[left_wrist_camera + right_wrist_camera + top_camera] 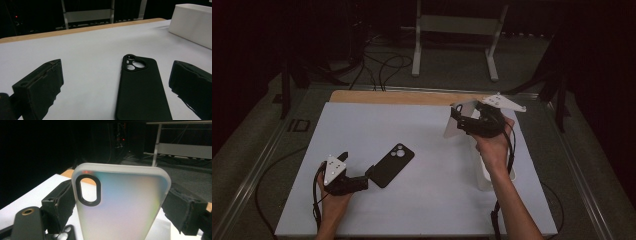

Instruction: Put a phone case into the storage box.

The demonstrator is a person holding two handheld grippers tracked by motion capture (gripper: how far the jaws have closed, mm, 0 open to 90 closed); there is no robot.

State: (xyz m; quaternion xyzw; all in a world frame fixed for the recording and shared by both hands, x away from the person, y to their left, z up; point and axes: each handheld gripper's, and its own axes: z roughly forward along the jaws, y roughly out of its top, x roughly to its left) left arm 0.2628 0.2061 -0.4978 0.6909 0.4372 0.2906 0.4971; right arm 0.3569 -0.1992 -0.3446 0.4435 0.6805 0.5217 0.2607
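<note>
A black phone case [392, 164] lies camera-cutout up on the white table mat [422, 210]. My left gripper [366, 177] rests low at the case's near end. Along its jaws, the black case [142, 92] lies between them, nearer the right one, and both stand wide apart without touching it, so my left gripper [117, 65] is open. My right gripper [460, 121] is raised over the mat's far right and shut on a frosted translucent phone case [452, 126], held upright. Both pads press the side edges of this case [125, 215] in my right gripper [121, 186].
A white box [484, 182] stands on the mat under my right hand, also seen as the white box [192, 25]. A wooden table edge [402, 97] runs along the mat's far side. Beyond it are floor cables [382, 67] and a white metal stand [457, 25].
</note>
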